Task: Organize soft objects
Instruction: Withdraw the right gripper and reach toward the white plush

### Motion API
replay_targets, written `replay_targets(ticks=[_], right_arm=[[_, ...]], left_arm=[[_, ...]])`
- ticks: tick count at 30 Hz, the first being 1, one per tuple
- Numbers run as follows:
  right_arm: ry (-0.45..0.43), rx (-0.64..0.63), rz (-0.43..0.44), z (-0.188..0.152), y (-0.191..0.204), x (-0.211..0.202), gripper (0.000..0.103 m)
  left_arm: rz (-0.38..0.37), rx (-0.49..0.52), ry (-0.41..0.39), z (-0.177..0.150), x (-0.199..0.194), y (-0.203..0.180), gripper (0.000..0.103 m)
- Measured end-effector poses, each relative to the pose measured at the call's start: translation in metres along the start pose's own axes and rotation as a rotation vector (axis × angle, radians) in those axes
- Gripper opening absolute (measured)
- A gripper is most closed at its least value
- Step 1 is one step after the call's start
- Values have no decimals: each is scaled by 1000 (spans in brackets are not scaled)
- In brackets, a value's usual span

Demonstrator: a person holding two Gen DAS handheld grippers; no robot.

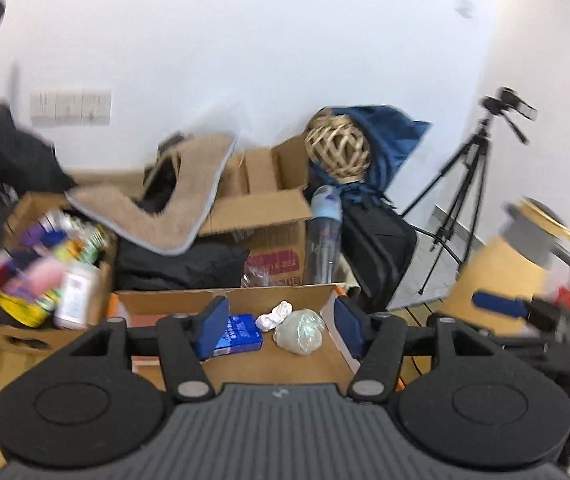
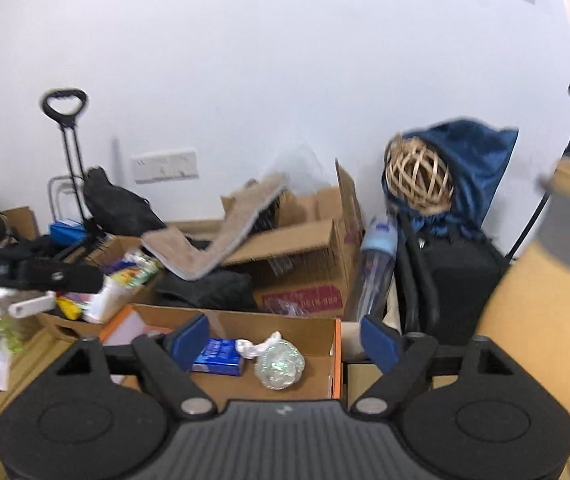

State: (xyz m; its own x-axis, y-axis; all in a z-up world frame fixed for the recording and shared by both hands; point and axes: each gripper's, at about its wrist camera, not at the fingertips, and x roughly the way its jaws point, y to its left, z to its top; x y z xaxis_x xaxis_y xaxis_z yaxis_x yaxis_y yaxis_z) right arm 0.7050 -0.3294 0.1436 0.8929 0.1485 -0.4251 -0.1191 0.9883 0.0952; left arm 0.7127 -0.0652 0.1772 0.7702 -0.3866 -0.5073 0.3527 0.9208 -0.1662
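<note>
Cardboard box point(image 1: 245, 298); white wall point(image 1: 245, 40) behind

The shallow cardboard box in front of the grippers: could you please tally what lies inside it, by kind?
Blue packet: 1
White crumpled wad: 1
Clear shiny plastic bundle: 1
Total: 3, all inside the shallow cardboard box.
</note>
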Motion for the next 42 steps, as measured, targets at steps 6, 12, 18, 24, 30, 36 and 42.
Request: replay_targets(ticks=[6, 12, 18, 24, 30, 36, 42], right_arm=[[-44, -11, 11, -24, 11, -86, 91], [-128, -35, 53, -102, 33, -181, 96], [-106, -76, -31, -215, 58, -242, 99], [-12, 42, 18, -283, 53, -254, 99], [-45, 73, -32, -280, 51, -240, 97], [15, 115, -25, -270, 36, -186, 91], [31, 153, -34, -227, 18, -109, 84]], left_arm=[[39, 128, -110, -48, -110, -28, 74], [140, 207, -279, -169, -201, -45, 91], [479, 283, -386, -294, -250, -61, 100], [362, 203, -293, -331, -260, -64, 100], [303, 151, -286, -325, -239, -63, 100], [135, 216, -266, -303, -173, -72, 100], [-12, 258, -144, -245, -56, -92, 92]])
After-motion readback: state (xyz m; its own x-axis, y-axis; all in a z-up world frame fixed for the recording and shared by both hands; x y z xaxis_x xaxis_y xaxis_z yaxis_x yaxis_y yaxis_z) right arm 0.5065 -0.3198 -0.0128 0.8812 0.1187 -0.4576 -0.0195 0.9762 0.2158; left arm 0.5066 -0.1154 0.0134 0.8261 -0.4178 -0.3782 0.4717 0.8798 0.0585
